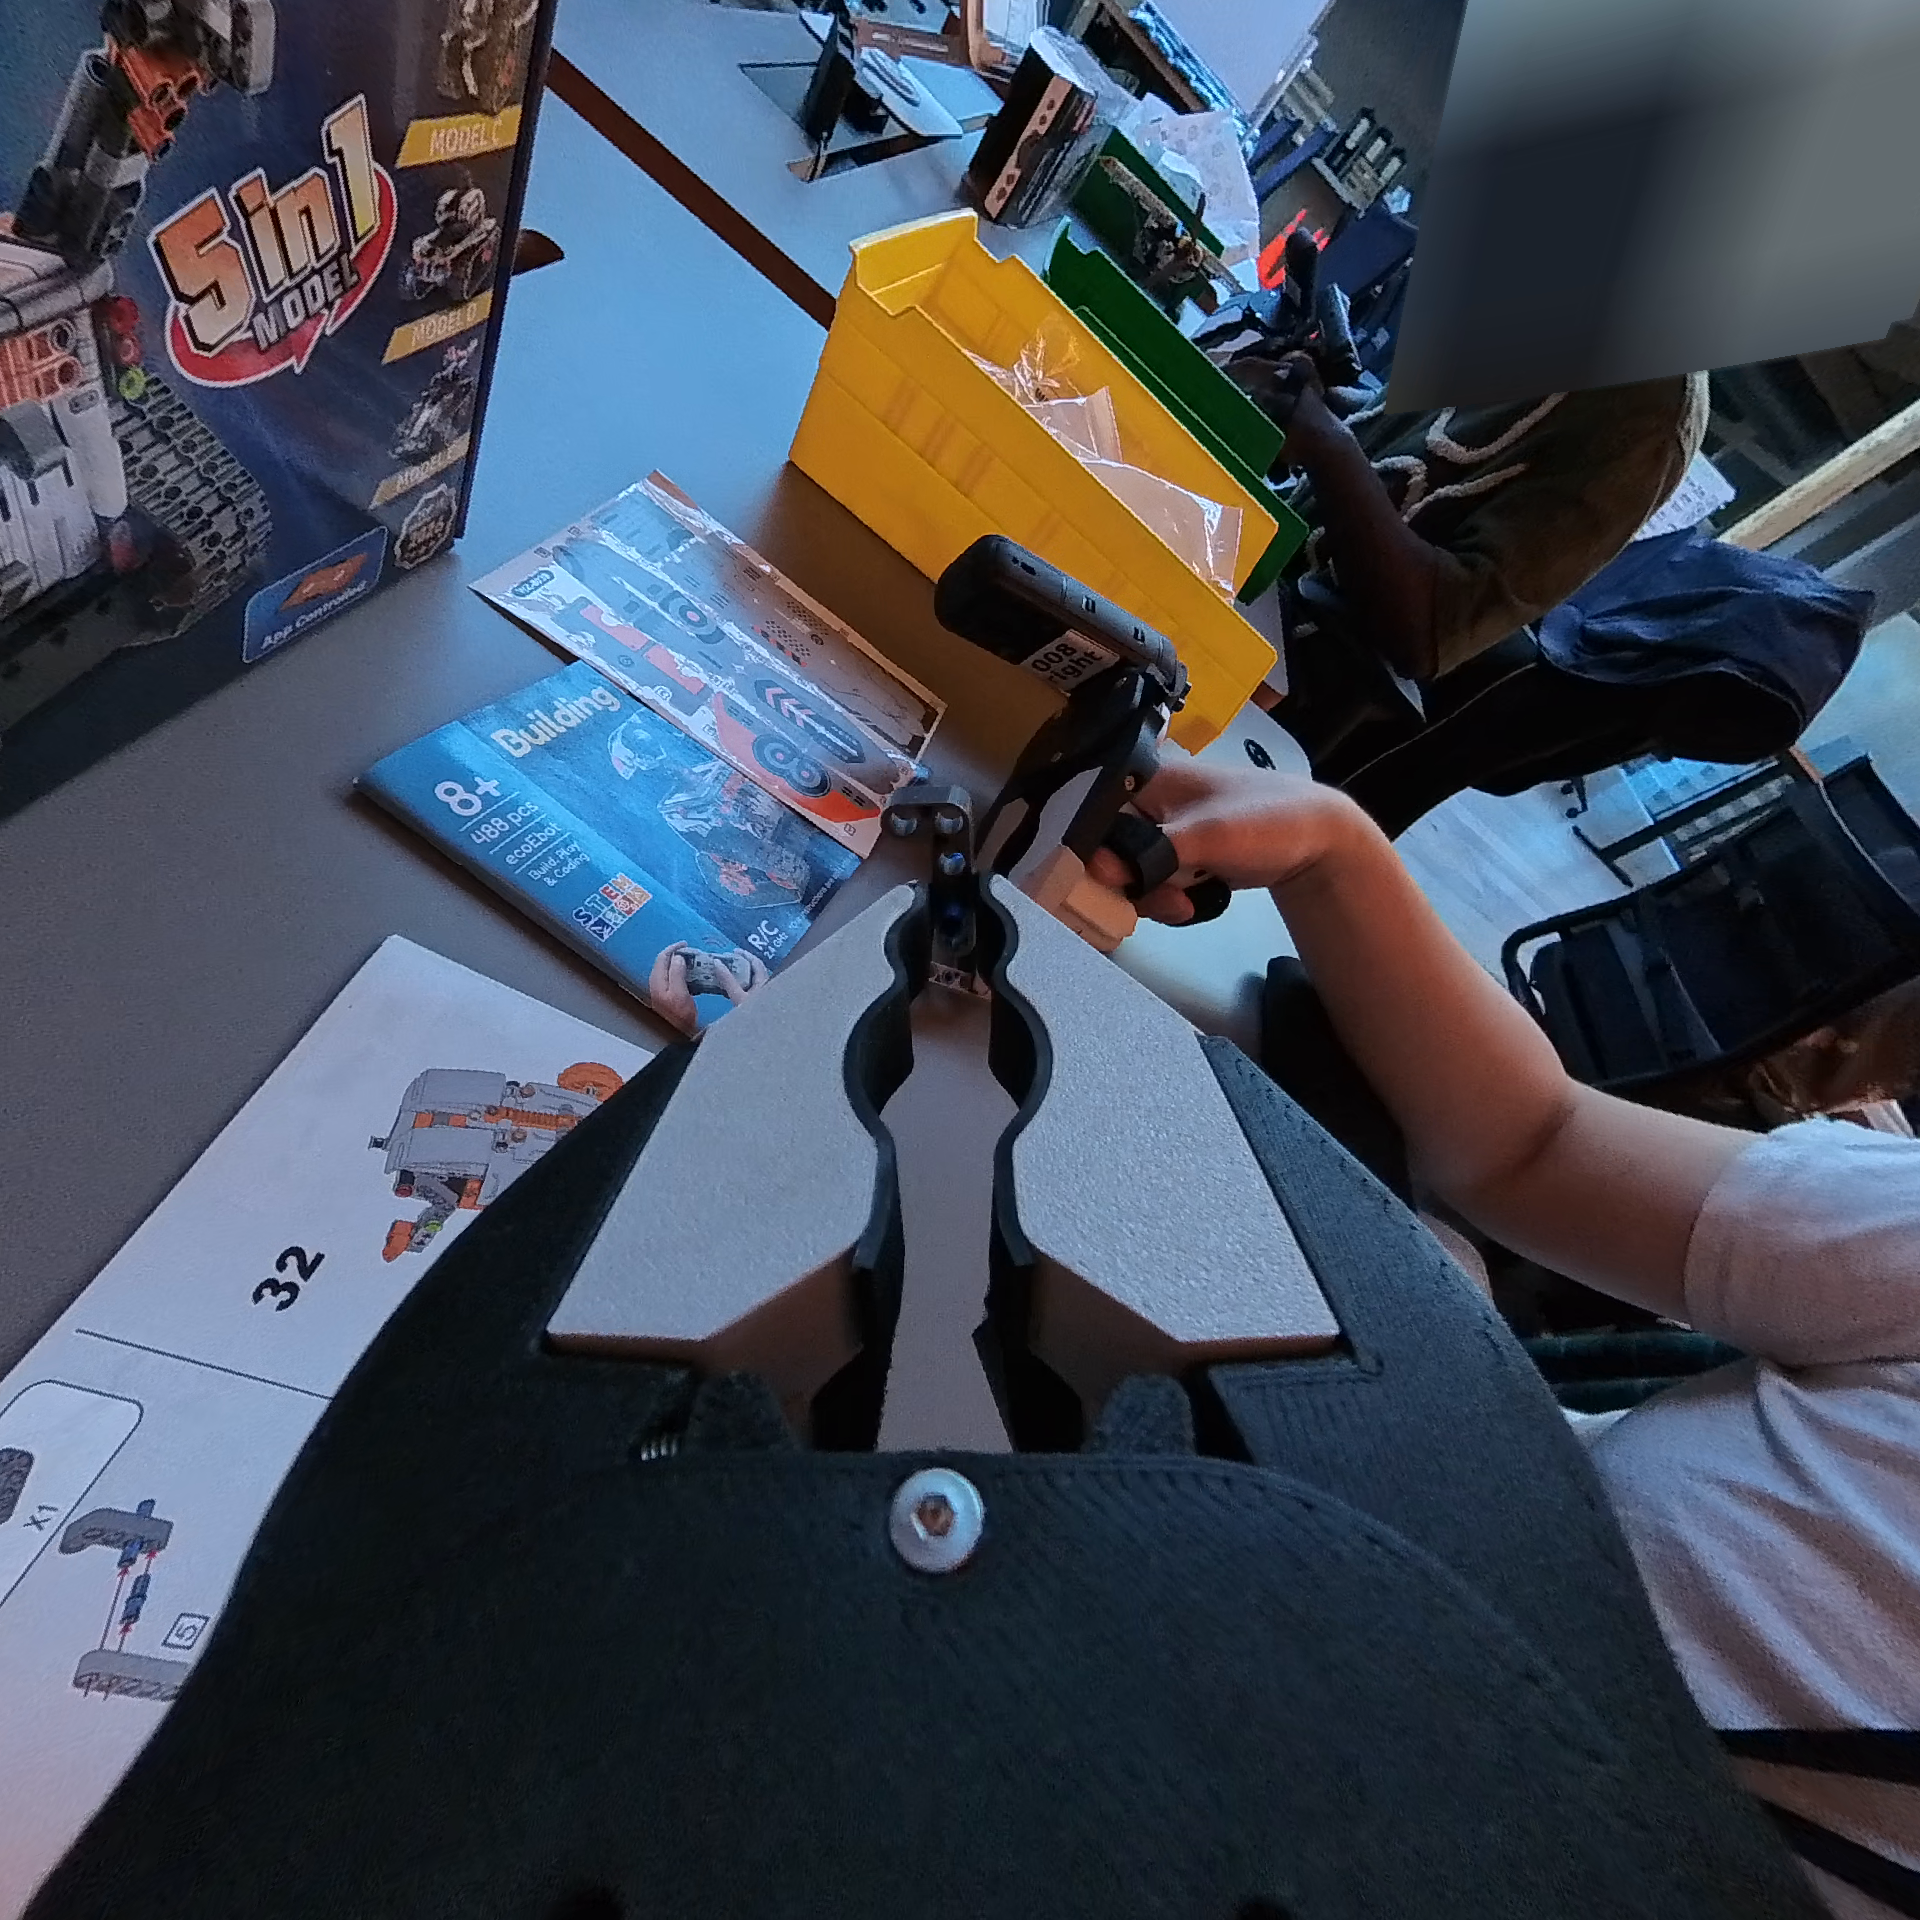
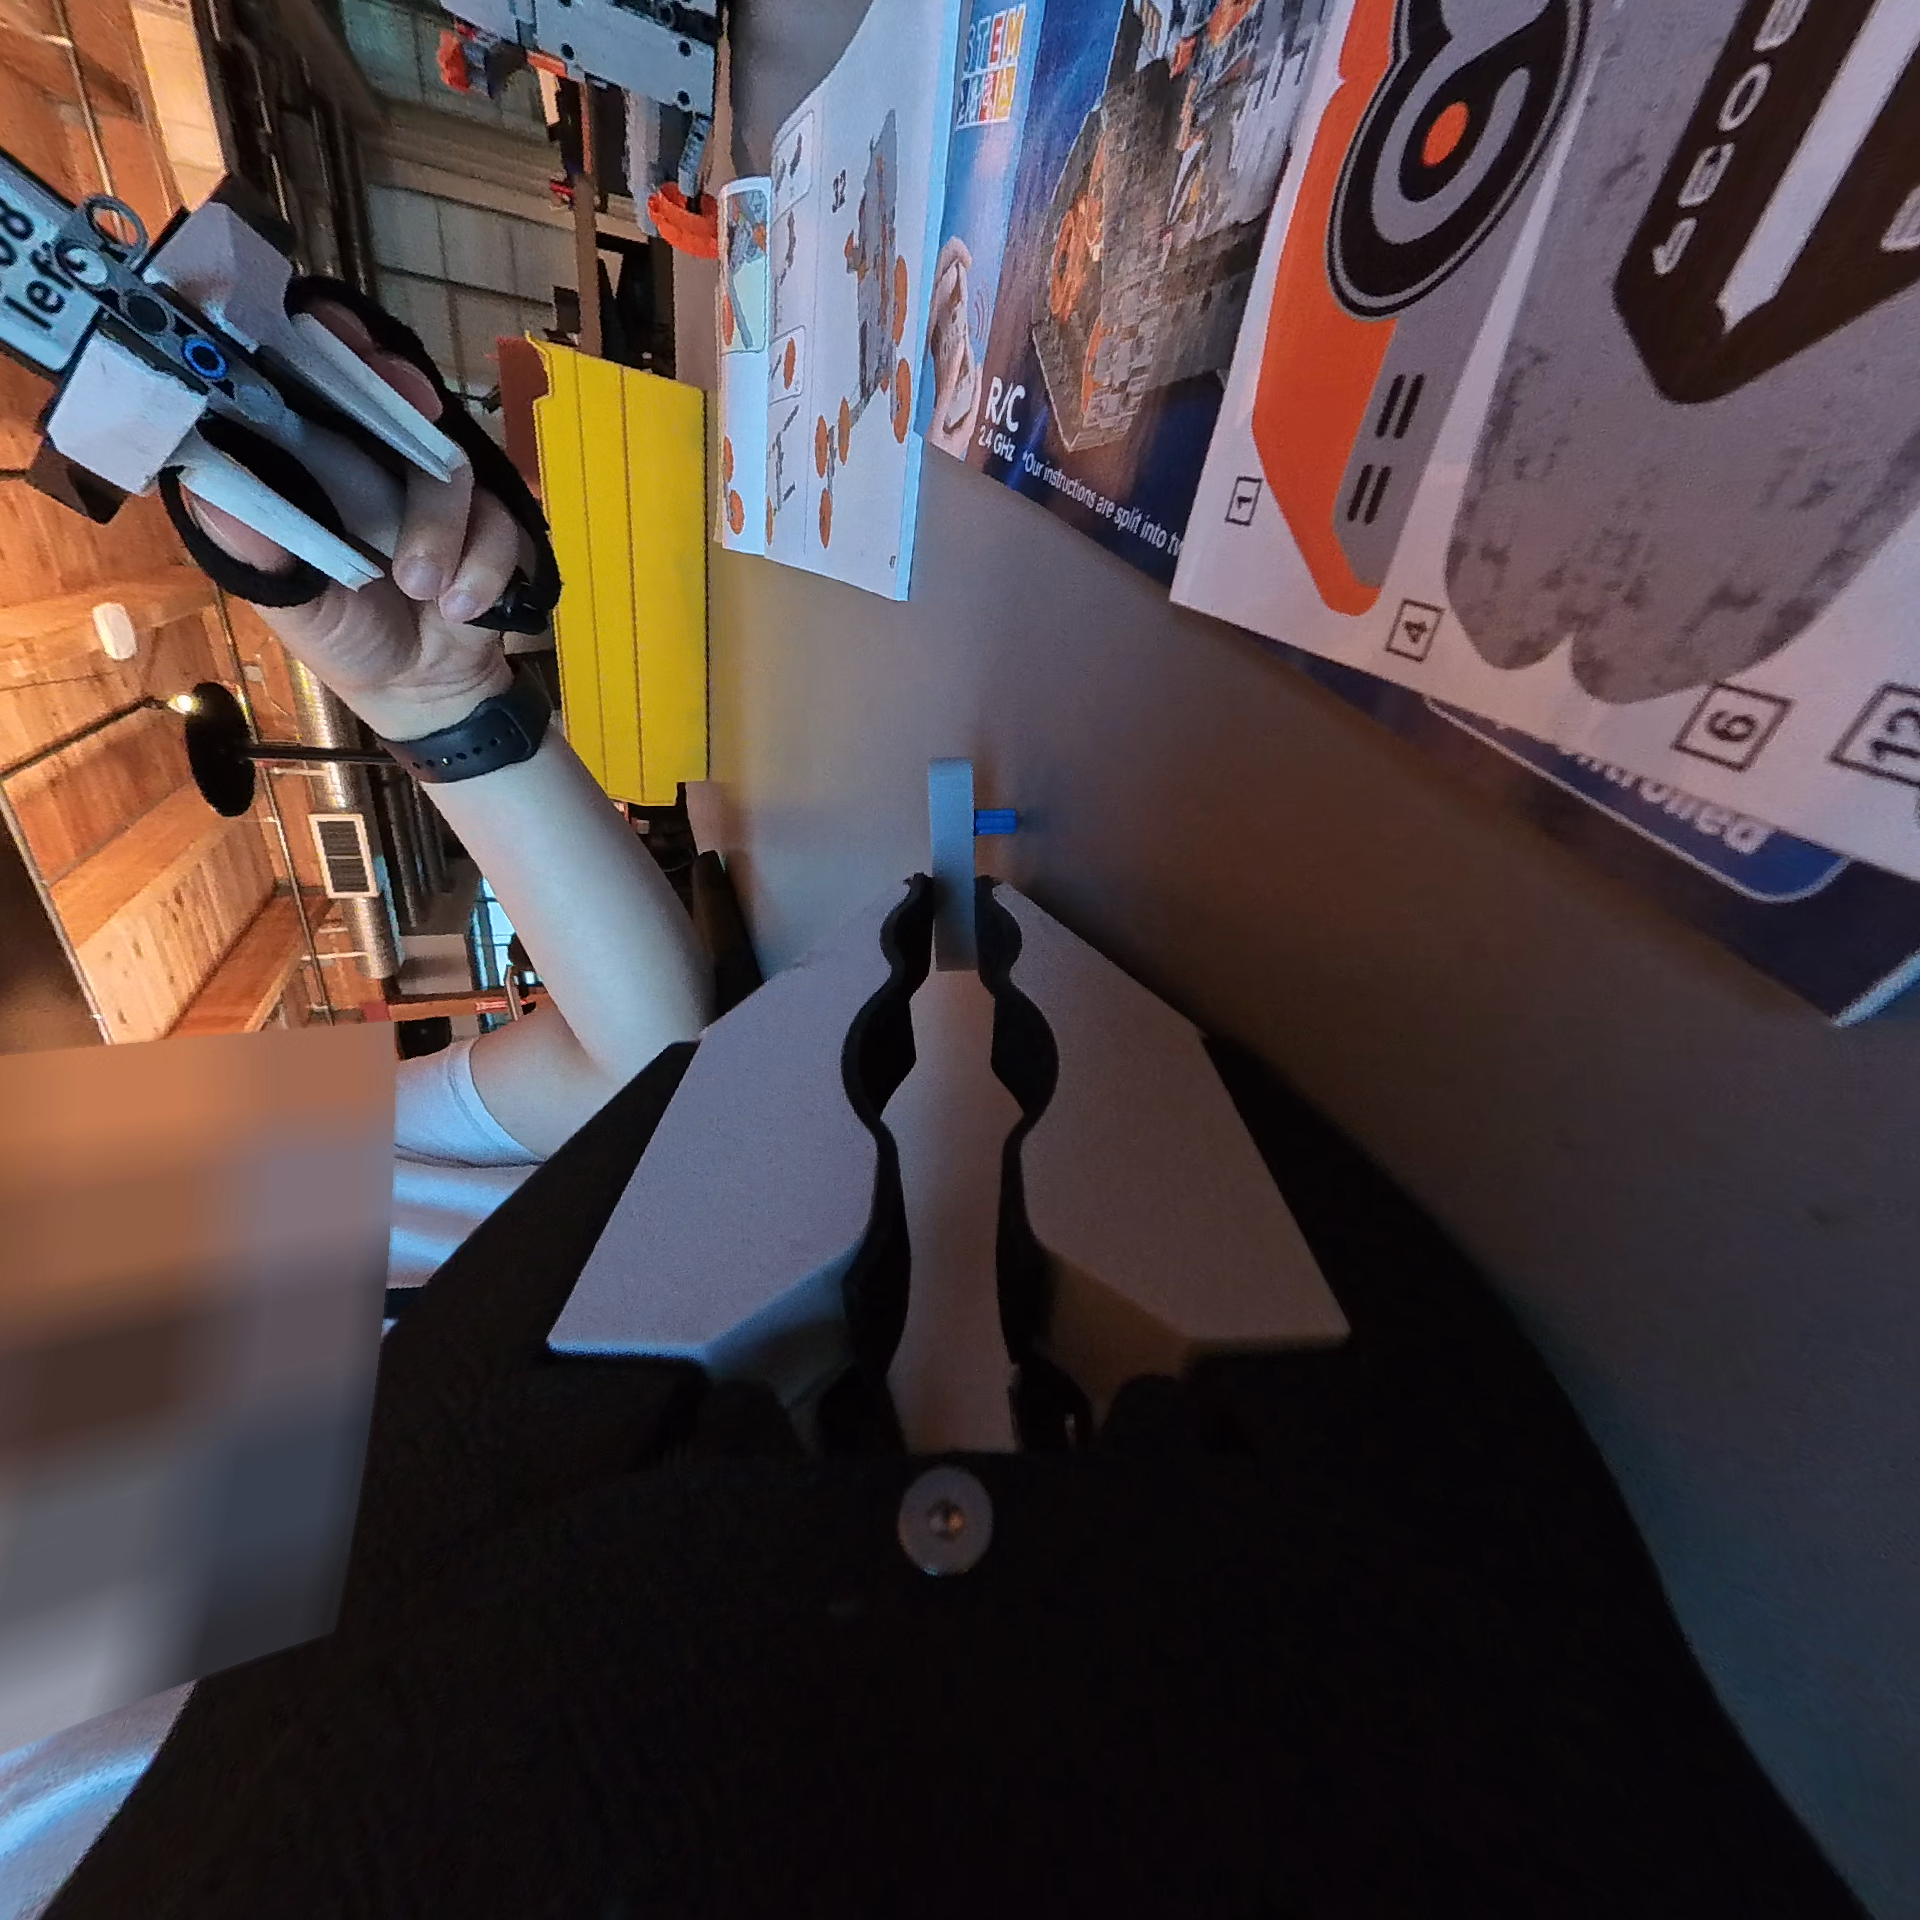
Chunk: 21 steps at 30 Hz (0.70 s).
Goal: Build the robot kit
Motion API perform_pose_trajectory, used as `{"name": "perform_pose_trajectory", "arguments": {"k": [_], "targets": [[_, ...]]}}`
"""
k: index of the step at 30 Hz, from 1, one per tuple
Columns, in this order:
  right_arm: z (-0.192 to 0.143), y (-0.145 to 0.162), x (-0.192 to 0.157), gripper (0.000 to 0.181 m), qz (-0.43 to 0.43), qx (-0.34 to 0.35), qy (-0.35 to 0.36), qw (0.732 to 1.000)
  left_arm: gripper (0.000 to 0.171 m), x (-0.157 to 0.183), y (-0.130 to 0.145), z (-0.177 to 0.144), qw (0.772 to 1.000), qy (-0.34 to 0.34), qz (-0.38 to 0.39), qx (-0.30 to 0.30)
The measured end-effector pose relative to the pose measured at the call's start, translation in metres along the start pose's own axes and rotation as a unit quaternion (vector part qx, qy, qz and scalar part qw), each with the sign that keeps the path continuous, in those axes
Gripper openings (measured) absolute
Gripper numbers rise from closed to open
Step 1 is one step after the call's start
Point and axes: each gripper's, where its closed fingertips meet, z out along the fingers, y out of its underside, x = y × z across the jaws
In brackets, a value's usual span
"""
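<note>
Around you, a tall blue cardboard toy box (image 1: 239, 312) is standing at the back of the grey table (image 1: 260, 831). A shiny sticker sheet (image 1: 717, 644), a blue paper booklet (image 1: 613, 842) and an open white instruction page (image 1: 260, 1299) are lying flat in front of it. A long yellow plastic bin (image 1: 997, 457) with crinkly clear wrap inside is sitting to the right.

Your left gripper (image 1: 951, 914) is pinching a thin dark grey plastic building beam with round holes (image 1: 940, 831). Its fingers are almost closed around it.

Your right gripper (image 2: 954, 914) is squeezing a flat light grey plastic piece with a small blue peg (image 2: 954, 842), just above the table. Those fingers are nearly closed too.
</note>
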Motion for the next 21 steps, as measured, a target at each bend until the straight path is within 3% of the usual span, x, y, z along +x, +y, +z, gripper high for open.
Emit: {"name": "perform_pose_trajectory", "arguments": {"k": [21], "targets": [[-0.002, -0.005, 0.002, 0.008, -0.064, 0.003, 0.016, 0.998, 0.004, -0.003, 0.009, 0.014, 0.999, -0.020, 0.011, -0.032]]}}
